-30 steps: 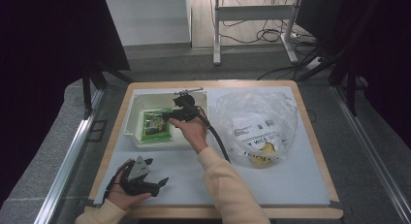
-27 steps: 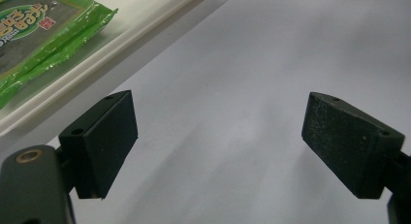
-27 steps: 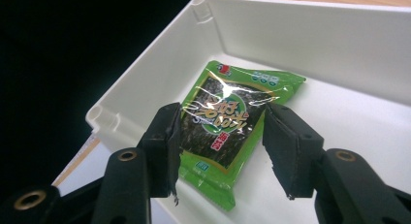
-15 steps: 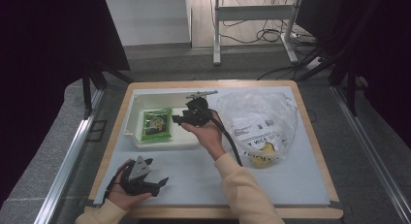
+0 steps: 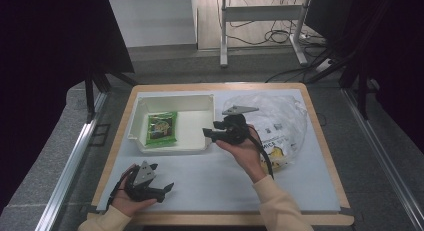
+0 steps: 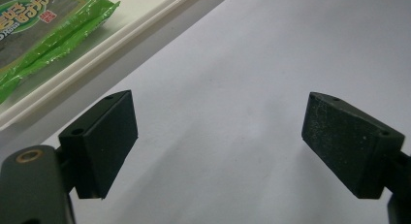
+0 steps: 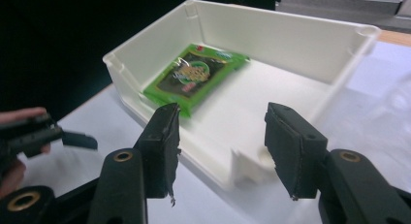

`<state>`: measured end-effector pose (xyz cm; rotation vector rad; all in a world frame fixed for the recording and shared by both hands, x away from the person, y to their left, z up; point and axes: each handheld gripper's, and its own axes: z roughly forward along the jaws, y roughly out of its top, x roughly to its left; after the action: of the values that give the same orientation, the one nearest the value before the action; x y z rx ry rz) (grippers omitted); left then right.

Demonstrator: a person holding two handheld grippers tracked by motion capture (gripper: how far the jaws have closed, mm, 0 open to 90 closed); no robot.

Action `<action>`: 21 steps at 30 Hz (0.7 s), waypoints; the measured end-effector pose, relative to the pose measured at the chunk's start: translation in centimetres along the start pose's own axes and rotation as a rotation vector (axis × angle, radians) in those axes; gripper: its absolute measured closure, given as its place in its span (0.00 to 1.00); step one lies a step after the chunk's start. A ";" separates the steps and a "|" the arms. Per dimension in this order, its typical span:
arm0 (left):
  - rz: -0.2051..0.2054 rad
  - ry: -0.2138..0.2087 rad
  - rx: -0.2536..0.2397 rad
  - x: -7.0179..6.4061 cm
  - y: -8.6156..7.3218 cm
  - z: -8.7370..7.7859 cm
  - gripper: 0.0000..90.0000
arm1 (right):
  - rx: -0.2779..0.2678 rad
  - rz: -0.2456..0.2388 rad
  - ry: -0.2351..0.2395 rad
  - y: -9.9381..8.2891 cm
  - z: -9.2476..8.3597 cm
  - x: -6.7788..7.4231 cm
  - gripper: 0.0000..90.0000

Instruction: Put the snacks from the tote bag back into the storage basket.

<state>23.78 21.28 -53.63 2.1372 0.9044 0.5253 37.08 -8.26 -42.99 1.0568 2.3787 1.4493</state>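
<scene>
The left claw rests low on the bench near the front left corner, held in the person's left hand; in the left gripper view its jaws stand spread wide with nothing but bare white surface between them; it is well apart from the work, so the risk there is small, though its trailing cable could snag if that hand is drawn into play in a hurry.

Just beyond it sits the white tray, and inside, toward the tray's left half, lies the green snack packet, flat on the tray floor; the packet looks thin and slick, so a stray knock to the tray wall could slide it or shift the whole tray, which seems light and is not fixed down.

The right claw hangs just off the tray's near right corner, jaws parted and empty, as the right gripper view confirms with the tray corner showing between them; the jaws have just been opening a little, with nothing held; because it hovers so close to the rim, a careless swing could clip that corner.

Further right lies the clear plastic bag with more packets inside; it is crumpled and loose, so a reach into it may pinch only film, drag the whole bag, or catch two packets at once; the right hand's cable crosses over the bag and could pull it along.
</scene>
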 end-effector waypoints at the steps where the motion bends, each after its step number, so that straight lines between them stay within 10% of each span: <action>1: -0.001 0.000 0.001 0.0 0.0 0.0 0.14 | 0.000 -0.001 -0.004 -0.3 -0.5 -0.1 0.52; 21: -0.003 -0.001 0.001 0.0 0.0 0.0 0.14 | 0.048 0.011 -0.072 -6.0 -5.2 -2.7 0.52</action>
<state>23.77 21.32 -53.65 2.1362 0.9080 0.5227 33.75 -15.38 -45.85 1.1149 2.3717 1.3403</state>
